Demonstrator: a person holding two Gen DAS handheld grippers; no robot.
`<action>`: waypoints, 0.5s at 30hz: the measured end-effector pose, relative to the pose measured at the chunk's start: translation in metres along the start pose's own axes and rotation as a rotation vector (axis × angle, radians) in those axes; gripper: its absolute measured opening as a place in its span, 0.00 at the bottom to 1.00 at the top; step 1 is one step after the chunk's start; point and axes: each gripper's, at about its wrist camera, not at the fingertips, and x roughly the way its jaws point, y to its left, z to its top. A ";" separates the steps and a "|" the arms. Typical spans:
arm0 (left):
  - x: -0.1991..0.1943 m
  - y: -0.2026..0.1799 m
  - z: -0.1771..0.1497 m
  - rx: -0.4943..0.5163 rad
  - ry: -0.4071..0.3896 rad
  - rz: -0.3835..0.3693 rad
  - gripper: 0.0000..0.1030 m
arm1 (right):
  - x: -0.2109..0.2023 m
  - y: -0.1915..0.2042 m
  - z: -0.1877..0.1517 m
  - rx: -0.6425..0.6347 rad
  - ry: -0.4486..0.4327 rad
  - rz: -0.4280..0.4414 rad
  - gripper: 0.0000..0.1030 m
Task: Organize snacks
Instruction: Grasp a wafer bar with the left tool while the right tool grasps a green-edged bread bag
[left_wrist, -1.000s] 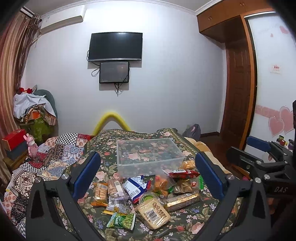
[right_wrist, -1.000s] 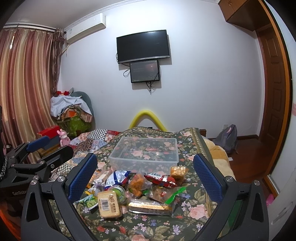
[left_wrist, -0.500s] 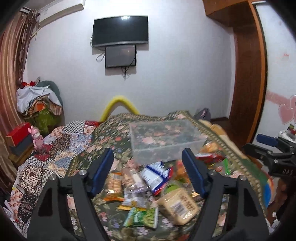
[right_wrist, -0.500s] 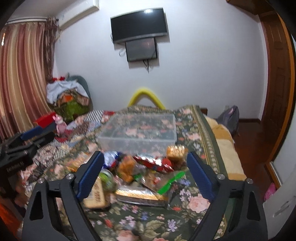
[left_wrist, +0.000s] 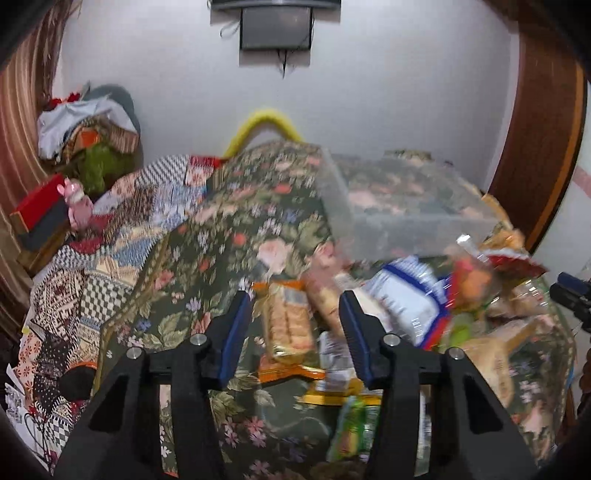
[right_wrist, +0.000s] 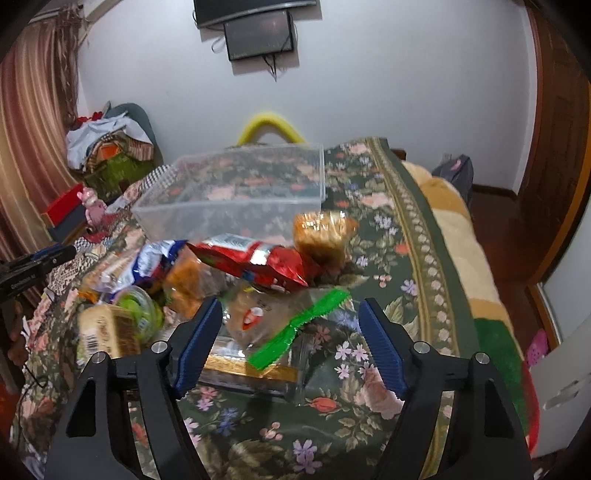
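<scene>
Left gripper (left_wrist: 293, 317): jaws partly apart and just been closing; a biscuit pack (left_wrist: 288, 321) lies between them, pads not yet on it, nothing held.
Right gripper (right_wrist: 290, 325): jaws wider, also just been closing; a clear bag with a green seal (right_wrist: 295, 325) sits in the gap, unheld.
Snacks: heaped on the floral bedspread (right_wrist: 388, 236), just in front of the bin (right_wrist: 236, 192).
Bin: clear, empty, beyond the pile.
Risk, left: packs overlap, so the jaws may pinch a neighbour too or crush biscuits.
Risk, right: slick film may slip out, or the lift may drag the red packet (right_wrist: 255, 262) off the heap.
</scene>
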 end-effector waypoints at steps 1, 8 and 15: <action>0.008 0.003 -0.001 -0.001 0.017 -0.001 0.46 | 0.004 -0.002 0.000 0.006 0.012 0.009 0.68; 0.049 0.007 -0.013 0.019 0.122 -0.013 0.46 | 0.029 0.000 0.001 0.004 0.074 0.045 0.68; 0.073 0.008 -0.017 0.030 0.160 -0.043 0.46 | 0.050 0.010 0.001 -0.008 0.125 0.085 0.68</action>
